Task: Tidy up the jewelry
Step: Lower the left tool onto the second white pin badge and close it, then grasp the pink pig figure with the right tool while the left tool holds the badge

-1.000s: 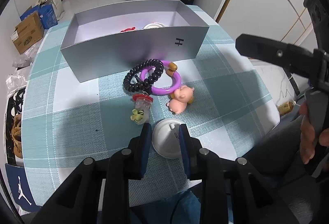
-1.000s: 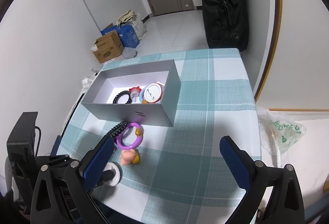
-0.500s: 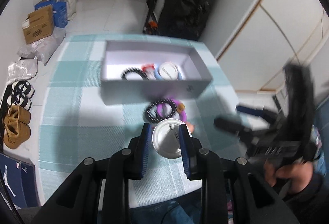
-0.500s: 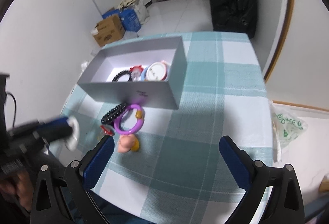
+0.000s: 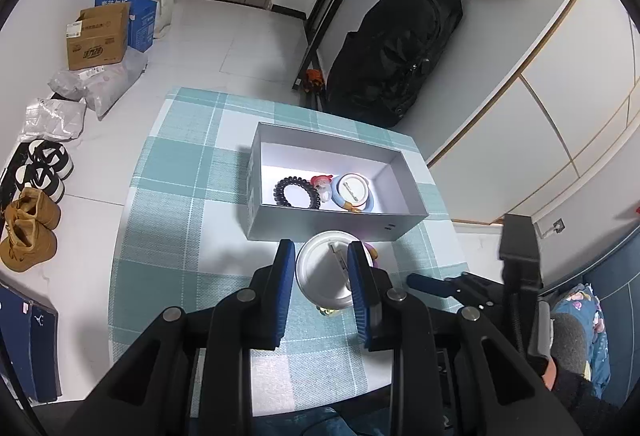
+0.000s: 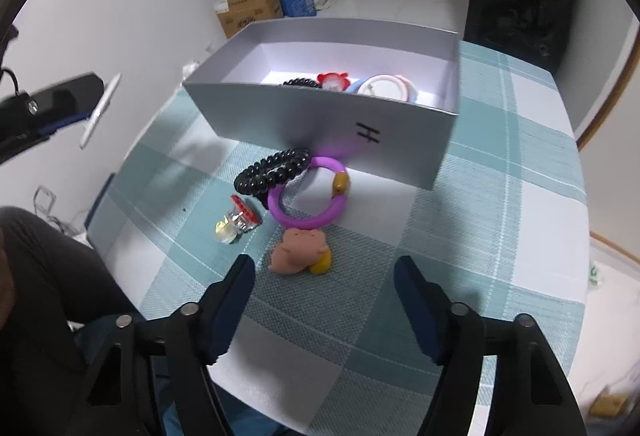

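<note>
My left gripper (image 5: 320, 256) is shut on a white round disc (image 5: 326, 274) and holds it high above the table, in front of the grey box (image 5: 328, 222). The disc shows edge-on in the right wrist view (image 6: 100, 110). The box (image 6: 320, 116) holds a black bead bracelet (image 5: 296, 193), a red charm (image 5: 322, 182) and a blue-and-white round piece (image 5: 354, 192). My right gripper (image 6: 324, 276) is open and low over the table, just short of a pink pig figure (image 6: 300, 250). A purple ring (image 6: 310, 198), a black bead bracelet (image 6: 272, 172) and a red-capped charm (image 6: 238, 222) lie in front of the box.
The table carries a teal checked cloth (image 6: 500, 236). On the floor are cardboard boxes (image 5: 98, 36), shoes (image 5: 30, 228) and a black bag (image 5: 396, 48). The person's leg (image 6: 48, 296) is at the table's near left edge.
My left gripper has risen high with the white disc, looking down into the box. My right gripper has dropped low toward the pink pig and the loose jewelry.
</note>
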`<state>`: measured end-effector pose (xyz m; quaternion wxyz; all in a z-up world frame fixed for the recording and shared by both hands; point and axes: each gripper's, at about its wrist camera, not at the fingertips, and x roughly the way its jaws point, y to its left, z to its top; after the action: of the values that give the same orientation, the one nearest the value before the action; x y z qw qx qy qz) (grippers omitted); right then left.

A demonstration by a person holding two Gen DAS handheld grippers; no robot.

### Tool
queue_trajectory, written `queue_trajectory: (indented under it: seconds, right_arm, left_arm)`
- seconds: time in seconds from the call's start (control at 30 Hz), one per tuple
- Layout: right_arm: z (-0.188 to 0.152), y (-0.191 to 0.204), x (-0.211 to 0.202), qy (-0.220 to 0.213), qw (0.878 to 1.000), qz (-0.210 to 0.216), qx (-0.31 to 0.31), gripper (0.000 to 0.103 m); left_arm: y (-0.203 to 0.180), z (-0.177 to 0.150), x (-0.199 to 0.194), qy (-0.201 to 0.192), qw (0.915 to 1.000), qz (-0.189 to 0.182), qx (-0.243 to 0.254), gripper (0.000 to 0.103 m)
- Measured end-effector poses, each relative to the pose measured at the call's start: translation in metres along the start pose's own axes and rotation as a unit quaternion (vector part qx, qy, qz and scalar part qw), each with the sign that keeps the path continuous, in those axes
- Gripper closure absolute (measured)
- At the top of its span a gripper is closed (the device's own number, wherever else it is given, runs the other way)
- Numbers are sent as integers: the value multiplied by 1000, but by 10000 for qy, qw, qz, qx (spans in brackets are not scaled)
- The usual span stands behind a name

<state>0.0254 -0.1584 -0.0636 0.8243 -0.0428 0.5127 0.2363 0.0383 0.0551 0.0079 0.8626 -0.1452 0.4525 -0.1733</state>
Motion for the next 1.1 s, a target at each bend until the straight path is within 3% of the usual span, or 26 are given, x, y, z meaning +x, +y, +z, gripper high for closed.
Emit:
queue_trajectory:
  seconds: [0.1,0.17,0.37,0.8,1.1]
  right_arm:
    - [2,3,2,0,9998,187,-10,46]
    - [3,5,3,-3,9997,233,-13,47]
    - [7,3,8,12,9995,276,145,73]
    - [4,-5,-1,63,9993,226,299,77]
    - [10,-18,-22,-190,9973,338,622,77]
  left_arm:
    - [-1,0,-1,3,10000,-60,35,82]
    - [-1,1,-2,3,10000,-86,36,82]
    - [4,2,-5,3,9999,-117,-9,82]
    - [5,4,-1,34,9999,-108,-101,82]
    - [5,4,3,80,9998,-66,-154,82]
